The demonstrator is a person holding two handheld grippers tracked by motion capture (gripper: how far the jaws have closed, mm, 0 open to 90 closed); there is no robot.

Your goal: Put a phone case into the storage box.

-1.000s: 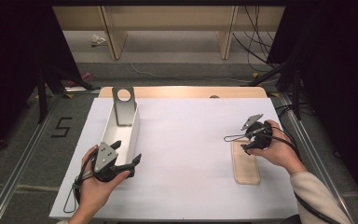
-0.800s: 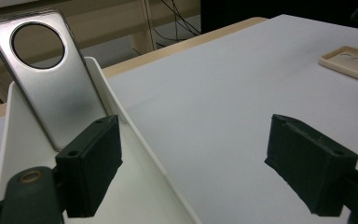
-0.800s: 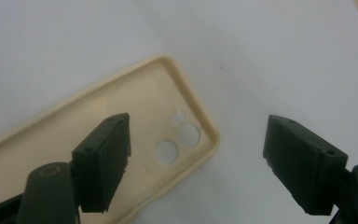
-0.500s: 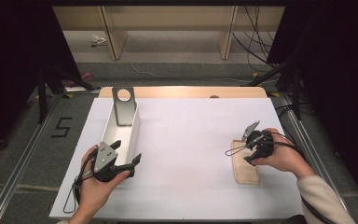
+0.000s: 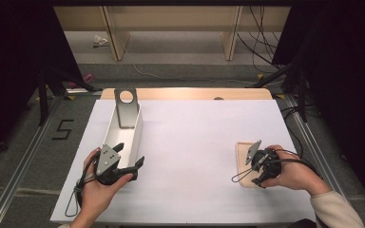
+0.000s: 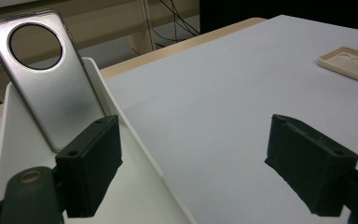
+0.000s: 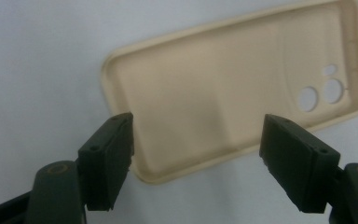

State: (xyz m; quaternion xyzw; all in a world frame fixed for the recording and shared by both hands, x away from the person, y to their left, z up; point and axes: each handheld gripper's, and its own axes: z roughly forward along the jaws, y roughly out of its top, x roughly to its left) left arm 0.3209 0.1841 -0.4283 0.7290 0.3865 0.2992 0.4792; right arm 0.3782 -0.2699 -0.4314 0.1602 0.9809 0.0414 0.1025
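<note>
Looks like a lab or recording studio rigged for capturing handwork, not a home. Black curtains (image 5: 9,57) closing in the left and right edges of the high view. A plain white sheet (image 5: 195,142) laid over a pale wooden table (image 5: 185,93) in the middle, lit from above. Aluminium rails (image 5: 24,156) running along the lower left and right of the frame on grey carpet. A black "5" (image 5: 62,129) marked on the floor at left. Loose cables (image 5: 261,33) trailing at upper right, dark stand legs (image 5: 45,90) at both sides, bare wooden furniture legs (image 5: 111,33) across the top.
</note>
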